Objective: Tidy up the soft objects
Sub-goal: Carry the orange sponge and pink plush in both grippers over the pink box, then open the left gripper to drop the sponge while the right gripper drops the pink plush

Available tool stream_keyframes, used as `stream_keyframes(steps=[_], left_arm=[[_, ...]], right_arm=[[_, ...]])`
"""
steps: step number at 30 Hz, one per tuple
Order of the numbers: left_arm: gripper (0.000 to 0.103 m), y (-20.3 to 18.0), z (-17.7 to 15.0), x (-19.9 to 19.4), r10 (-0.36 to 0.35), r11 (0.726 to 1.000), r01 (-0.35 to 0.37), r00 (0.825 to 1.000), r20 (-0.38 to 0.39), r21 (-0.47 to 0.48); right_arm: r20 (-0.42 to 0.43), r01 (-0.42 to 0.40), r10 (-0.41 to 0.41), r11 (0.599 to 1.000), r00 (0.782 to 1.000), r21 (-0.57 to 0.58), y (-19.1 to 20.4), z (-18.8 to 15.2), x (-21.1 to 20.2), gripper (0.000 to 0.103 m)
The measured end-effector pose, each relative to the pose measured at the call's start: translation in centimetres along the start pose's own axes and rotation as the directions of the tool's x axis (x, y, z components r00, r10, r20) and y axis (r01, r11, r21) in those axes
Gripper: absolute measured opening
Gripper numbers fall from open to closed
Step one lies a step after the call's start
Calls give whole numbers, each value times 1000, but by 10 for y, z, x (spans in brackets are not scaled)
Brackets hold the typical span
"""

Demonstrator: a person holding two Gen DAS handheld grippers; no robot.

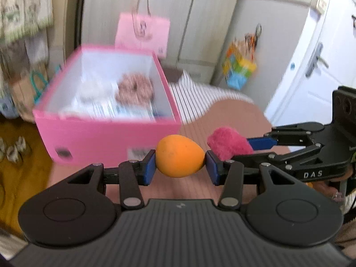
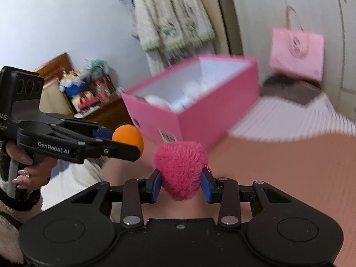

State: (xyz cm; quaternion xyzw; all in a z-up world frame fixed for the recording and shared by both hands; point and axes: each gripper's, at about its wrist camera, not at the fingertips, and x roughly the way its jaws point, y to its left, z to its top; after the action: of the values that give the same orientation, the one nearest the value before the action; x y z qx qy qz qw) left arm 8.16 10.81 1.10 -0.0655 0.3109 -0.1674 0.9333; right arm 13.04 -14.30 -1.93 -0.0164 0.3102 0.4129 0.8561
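My left gripper (image 1: 180,163) is shut on an orange egg-shaped sponge (image 1: 179,158), held in the air in front of the pink box (image 1: 106,138). My right gripper (image 2: 180,183) is shut on a fluffy pink pom-pom (image 2: 181,166). In the left wrist view the pom-pom (image 1: 227,143) sits just right of the sponge. In the right wrist view the sponge (image 2: 128,136) is to the left of the pom-pom. The open pink box (image 2: 200,109) holds a brown fuzzy object (image 1: 135,87) and white soft things (image 1: 91,91).
The box stands on a bed with a pinkish cover (image 2: 278,166) and a striped sheet (image 1: 191,98). A pink paper bag (image 1: 143,33) hangs on the wardrobe behind. A wooden cabinet with toys (image 2: 89,93) is to the left. A white door (image 1: 316,66) is on the right.
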Motion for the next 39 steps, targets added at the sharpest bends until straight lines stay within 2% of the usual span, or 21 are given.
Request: stream_keyframes(steps=[4, 7, 10, 13, 15, 16, 20, 21, 24, 29, 34, 39], left_arm=[[46, 21, 18, 5, 40, 999, -37, 995, 94, -40], [46, 36, 37, 15, 44, 996, -36, 992, 119, -76], [46, 47, 61, 27, 90, 993, -79, 984, 151, -83], [47, 60, 79, 42, 141, 985, -123, 978, 153, -120], [47, 71, 89, 55, 181, 978, -164, 975, 129, -132], [47, 75, 92, 59, 197, 974, -181, 973, 118, -134], [47, 91, 103, 81, 208, 971, -202, 977, 35, -130], [47, 94, 104, 86, 226, 967, -221, 974, 26, -129], [47, 90, 104, 89, 313, 947, -308, 948, 58, -92], [49, 95, 106, 99, 288, 953, -285, 958, 12, -103], [57, 93, 108, 100, 339, 939, -336, 941, 27, -73], [61, 88, 98, 84, 312, 947, -306, 949, 47, -96]], right_arm=[[106, 61, -57, 998, 993, -34, 5, 22, 13, 43], [150, 40, -35, 999, 988, -32, 2, 40, 26, 43], [173, 40, -29, 998, 984, -58, -1, 63, 43, 43], [156, 69, -47, 988, 987, -140, -1, 84, 68, 42], [159, 163, -134, 969, 978, -186, -6, 93, 88, 43], [144, 176, -147, 962, 979, -209, -7, 97, 96, 43], [74, 143, -129, 965, 989, -219, -19, 113, 125, 43], [60, 145, -135, 962, 989, -230, -19, 116, 132, 43], [14, 140, -142, 954, 990, -264, -18, 125, 152, 43], [-41, 137, -154, 952, 987, -275, -26, 130, 172, 45], [-30, 178, -195, 940, 980, -293, -24, 131, 170, 53], [44, 166, -160, 962, 986, -215, -22, 122, 132, 57]])
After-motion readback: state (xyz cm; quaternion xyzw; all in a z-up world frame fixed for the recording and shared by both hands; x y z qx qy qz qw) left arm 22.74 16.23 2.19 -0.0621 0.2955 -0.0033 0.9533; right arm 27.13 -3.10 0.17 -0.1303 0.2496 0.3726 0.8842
